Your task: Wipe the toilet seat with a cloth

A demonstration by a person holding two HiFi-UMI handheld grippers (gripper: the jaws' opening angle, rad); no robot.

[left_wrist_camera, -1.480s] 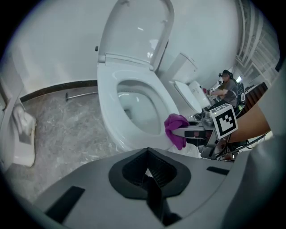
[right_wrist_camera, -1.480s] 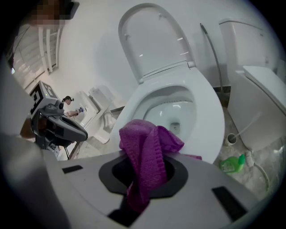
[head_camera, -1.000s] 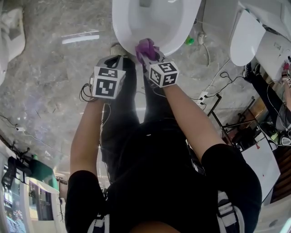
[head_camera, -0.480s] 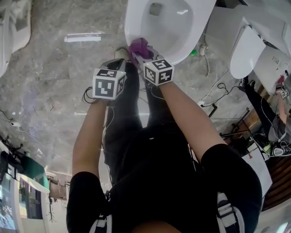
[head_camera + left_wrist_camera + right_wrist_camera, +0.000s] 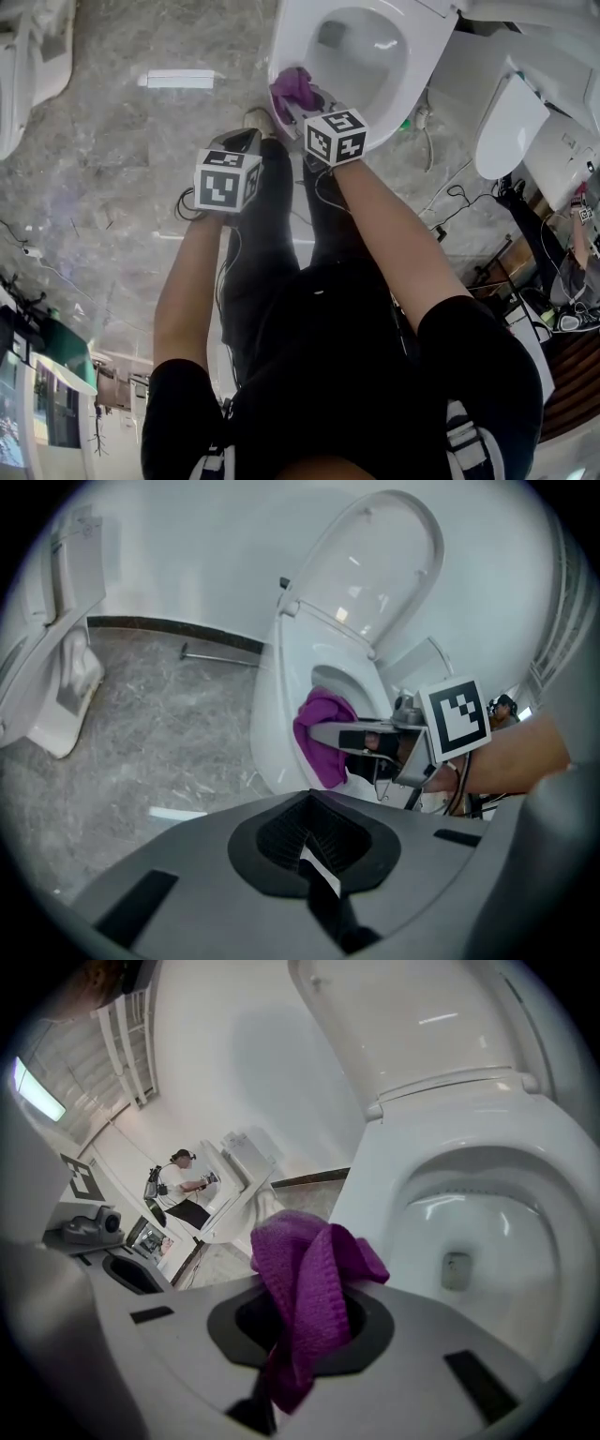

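Note:
A white toilet [image 5: 375, 56] stands with its lid [image 5: 422, 1026] raised. My right gripper [image 5: 305, 105] is shut on a purple cloth [image 5: 293, 86] and holds it against the front left part of the seat rim [image 5: 375, 1185]. In the right gripper view the cloth [image 5: 309, 1288] bunches up out of the shut jaws of the right gripper [image 5: 305, 1321]. My left gripper [image 5: 246, 142] hangs over the floor to the left of the bowl, apart from it. The left gripper [image 5: 314, 855] is shut with nothing in it. The left gripper view also shows the cloth [image 5: 323, 728] on the rim.
The floor is grey marble [image 5: 112, 141]. Another white fixture [image 5: 66, 667] stands at the far left. Cables [image 5: 450, 197] and a loose white seat part [image 5: 506, 112] lie right of the toilet. A person [image 5: 183, 1180] stands far off across the room.
The right gripper has slid the cloth from the front of the rim round toward its left side. The left gripper has drifted along with it, still shut.

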